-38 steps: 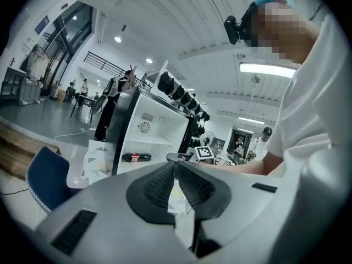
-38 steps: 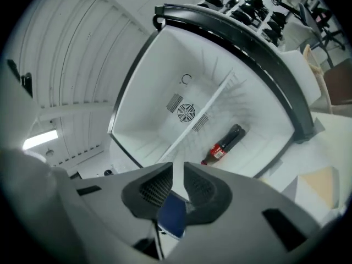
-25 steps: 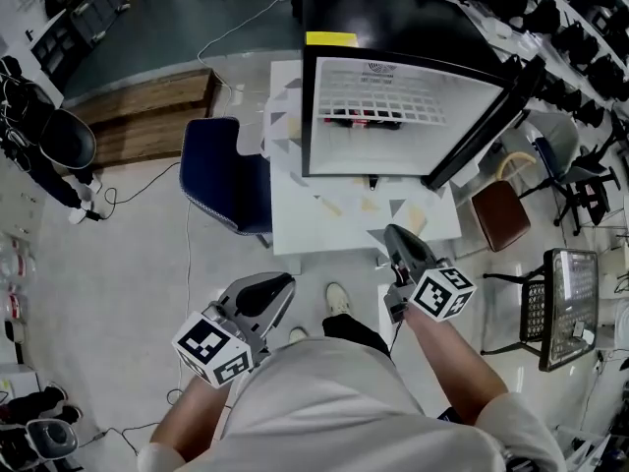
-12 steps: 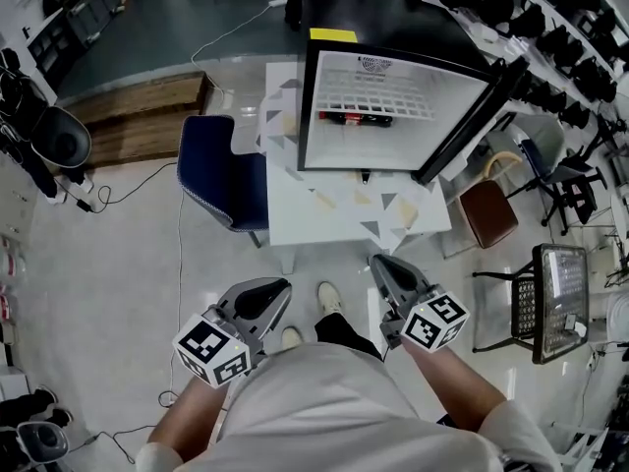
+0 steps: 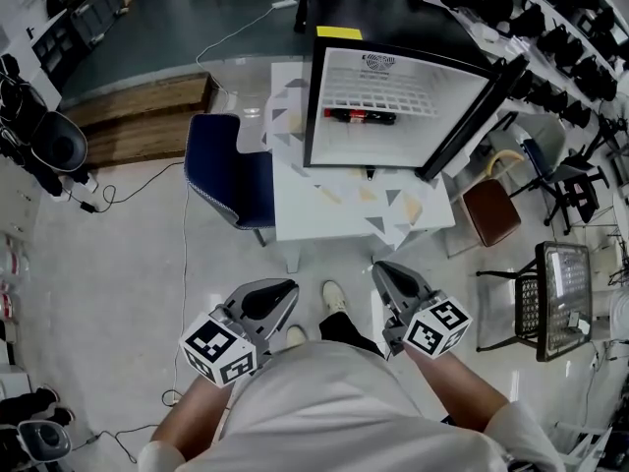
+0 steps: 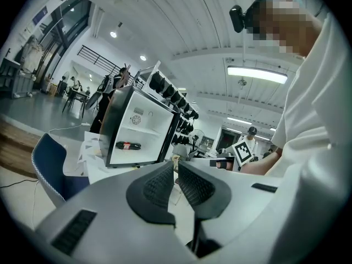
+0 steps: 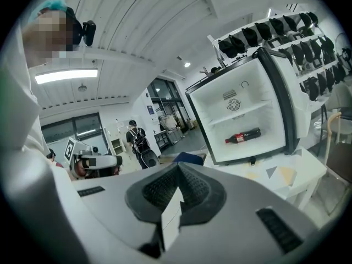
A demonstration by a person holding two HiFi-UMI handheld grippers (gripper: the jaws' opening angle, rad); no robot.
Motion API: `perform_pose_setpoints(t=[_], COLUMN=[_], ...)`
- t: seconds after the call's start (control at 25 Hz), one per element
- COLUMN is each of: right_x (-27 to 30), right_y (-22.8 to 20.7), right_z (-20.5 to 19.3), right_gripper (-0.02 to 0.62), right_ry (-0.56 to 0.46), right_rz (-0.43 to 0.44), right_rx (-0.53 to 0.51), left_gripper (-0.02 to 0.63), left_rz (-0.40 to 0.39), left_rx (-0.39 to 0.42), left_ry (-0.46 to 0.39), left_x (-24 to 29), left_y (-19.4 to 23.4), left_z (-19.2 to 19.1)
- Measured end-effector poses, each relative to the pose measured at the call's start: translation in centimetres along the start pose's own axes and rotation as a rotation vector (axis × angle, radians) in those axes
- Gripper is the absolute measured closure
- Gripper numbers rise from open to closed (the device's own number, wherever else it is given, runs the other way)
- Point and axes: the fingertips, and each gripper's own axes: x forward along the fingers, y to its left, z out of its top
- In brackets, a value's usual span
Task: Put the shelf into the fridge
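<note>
The small fridge (image 5: 393, 101) stands open on a white table (image 5: 334, 219), its door (image 5: 470, 116) swung out to the right. Inside, a white wire shelf (image 5: 378, 91) spans the compartment, and a cola bottle (image 5: 359, 117) lies below it. The right gripper view shows the same shelf (image 7: 242, 111) and bottle (image 7: 242, 135). The bottle (image 6: 127, 146) also shows in the left gripper view. My left gripper (image 5: 285, 288) and right gripper (image 5: 381, 268) hang low by my body, well short of the table. Both are shut, with nothing between the jaws (image 6: 176, 166) (image 7: 177, 169).
A blue chair (image 5: 231, 180) stands against the table's left side. A brown stool (image 5: 491, 212) and a wire-mesh cart (image 5: 560, 303) are on the right. A wooden platform (image 5: 147, 111) lies at far left, and cables trail over the floor (image 5: 187, 254). People stand in the background.
Both grippers have drawn back from the table toward my body, the right one more. The fridge and table now sit slightly farther off in the head view.
</note>
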Motion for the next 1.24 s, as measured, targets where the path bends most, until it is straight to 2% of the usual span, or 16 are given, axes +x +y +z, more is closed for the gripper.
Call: perform_pose_setpoints(t=[0.88,1.24], right_x=[-0.5,-1.5], right_y=[2.3,1.3], right_z=[0.0,0.3], right_gripper=[0.588,0.589], right_ry=[0.005,0.001], right_rz=[0.018,-0.017], right_rx=[-0.05,-0.048], left_gripper=[0.569,0.569], left_rz=[-0.029,-0.054], left_rx=[0.009,-0.013], left_ry=[0.023,0.041], left_x=[-0.7,0.2], left_y=[-1.1,-1.3], left_z=[-1.0,-2.2])
